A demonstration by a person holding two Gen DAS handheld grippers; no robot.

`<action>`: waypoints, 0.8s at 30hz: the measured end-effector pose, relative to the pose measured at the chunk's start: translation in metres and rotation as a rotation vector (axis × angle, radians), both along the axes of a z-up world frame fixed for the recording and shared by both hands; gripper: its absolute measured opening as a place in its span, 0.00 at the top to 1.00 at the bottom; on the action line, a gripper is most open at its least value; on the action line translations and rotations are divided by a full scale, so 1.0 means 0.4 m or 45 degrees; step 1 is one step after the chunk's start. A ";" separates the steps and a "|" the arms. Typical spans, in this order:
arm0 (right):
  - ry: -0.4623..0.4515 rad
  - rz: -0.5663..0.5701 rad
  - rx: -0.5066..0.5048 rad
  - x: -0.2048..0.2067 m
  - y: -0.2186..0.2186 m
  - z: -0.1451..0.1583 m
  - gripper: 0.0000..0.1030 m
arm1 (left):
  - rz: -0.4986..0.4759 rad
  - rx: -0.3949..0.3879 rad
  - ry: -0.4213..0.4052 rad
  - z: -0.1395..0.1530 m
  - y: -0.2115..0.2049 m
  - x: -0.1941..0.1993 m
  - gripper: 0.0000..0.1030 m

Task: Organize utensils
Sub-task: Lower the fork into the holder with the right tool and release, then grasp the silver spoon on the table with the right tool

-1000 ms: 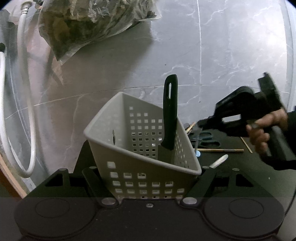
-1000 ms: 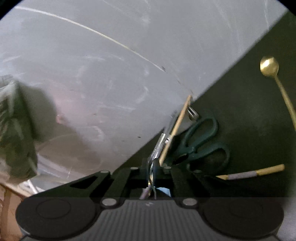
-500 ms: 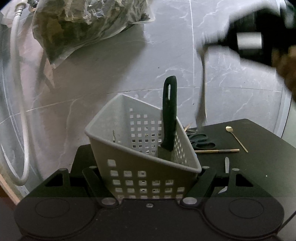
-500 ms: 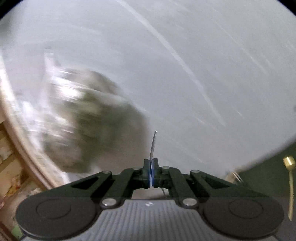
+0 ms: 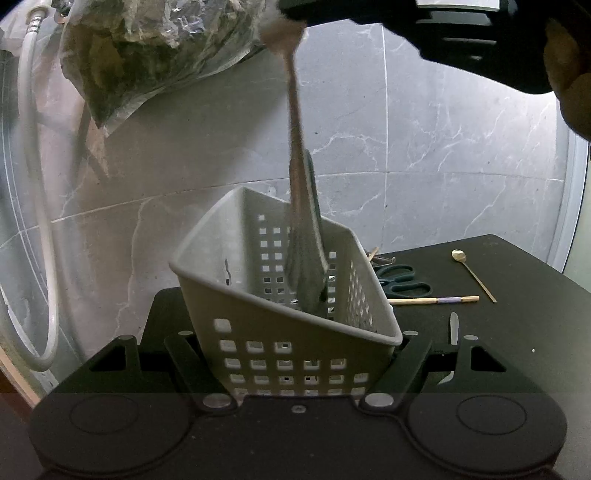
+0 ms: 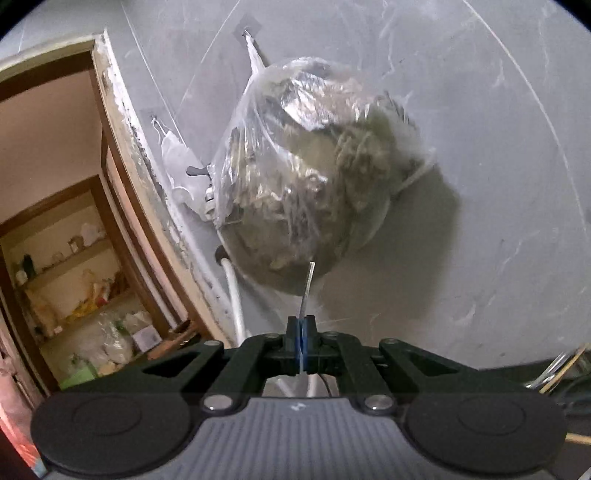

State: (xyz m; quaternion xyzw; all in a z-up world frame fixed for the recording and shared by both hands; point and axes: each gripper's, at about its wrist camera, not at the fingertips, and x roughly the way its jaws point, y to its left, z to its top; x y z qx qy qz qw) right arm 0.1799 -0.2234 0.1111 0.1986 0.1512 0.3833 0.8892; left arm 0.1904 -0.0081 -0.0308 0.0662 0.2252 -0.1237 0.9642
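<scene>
The left hand-held gripper (image 5: 299, 354) is clenched on the near end of a pale grey perforated plastic caddy (image 5: 258, 295), a fingertip (image 5: 177, 345) pressed to each side, and holds it tilted at the edge of the black bench (image 5: 517, 332). One black-handled utensil (image 5: 314, 236) already stands upright inside the caddy, so at least one item is sorted.

The right hand-held gripper (image 6: 303, 338) is shut tight on a thin silver metal utensil (image 6: 308, 288), whose short end pokes out past the pads in the right wrist view. In the left wrist view this gripper (image 5: 288, 11) is high over the caddy, and the utensil (image 5: 297, 184) hangs down from it, blurred, with its lower end inside the caddy, just beside the black handle. Whether that end touches the bottom cannot be told. It is judged to be mid-drop: gripped, not yet let go.

Left on the bench, well apart from the caddy: dark green-handled scissors (image 5: 400, 278), a wooden chopstick with a purple band (image 5: 436, 300), a slim gold spoon (image 5: 472, 273), a small silver piece (image 5: 453, 326) just beside the left gripper, and some stick ends (image 5: 373, 254) behind the caddy's rim. Roughly a third of the sorting looks done; four or more items remain.

A clear plastic bag of greenish stuff (image 6: 314, 173) hangs on the grey marble wall (image 5: 461, 129).
</scene>
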 end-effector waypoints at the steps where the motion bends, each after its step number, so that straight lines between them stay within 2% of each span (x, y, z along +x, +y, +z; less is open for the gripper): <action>1: -0.034 0.000 -0.062 -0.002 0.013 -0.006 0.98 | 0.000 0.001 0.000 -0.001 0.000 0.001 0.26; 2: -0.045 0.014 -0.103 -0.005 0.018 -0.015 0.98 | 0.001 0.002 0.000 -0.001 -0.002 0.001 0.26; 4: 0.015 0.067 -0.191 0.001 0.034 -0.043 0.93 | 0.002 0.004 0.001 0.000 -0.003 0.003 0.26; 5: 0.038 0.075 -0.216 -0.003 0.028 -0.054 0.73 | 0.003 0.005 0.000 -0.001 -0.004 0.003 0.26; 6: 0.051 0.076 -0.221 -0.010 0.011 -0.060 0.59 | 0.003 0.006 0.000 -0.001 -0.004 0.004 0.26; 7: 0.049 0.065 -0.213 -0.020 -0.014 -0.061 0.40 | 0.004 0.007 -0.001 -0.001 -0.005 0.003 0.25; 10: 0.077 -0.014 -0.231 -0.042 -0.113 -0.059 0.29 | 0.012 0.009 -0.005 -0.003 -0.009 -0.001 0.25; 11: 0.108 -0.055 -0.256 -0.042 -0.150 -0.066 0.18 | 0.015 0.008 -0.005 -0.003 -0.010 -0.002 0.25; 12: 0.152 -0.085 -0.286 -0.040 -0.187 -0.079 0.12 | 0.016 0.010 -0.005 -0.003 -0.011 -0.002 0.25; 15: 0.303 -0.093 -0.482 -0.018 -0.263 -0.148 0.10 | 0.023 0.015 -0.001 -0.001 -0.013 -0.005 0.25; 19: 0.473 0.025 -0.753 0.021 -0.287 -0.244 0.07 | 0.041 0.022 0.010 0.003 -0.019 -0.007 0.25; 20: 0.459 0.063 -0.826 0.021 -0.283 -0.263 0.07 | 0.050 0.022 0.012 0.004 -0.020 -0.009 0.25; 24: 0.246 0.299 -1.174 0.026 -0.246 -0.299 0.06 | 0.083 0.022 0.018 0.006 -0.025 -0.013 0.25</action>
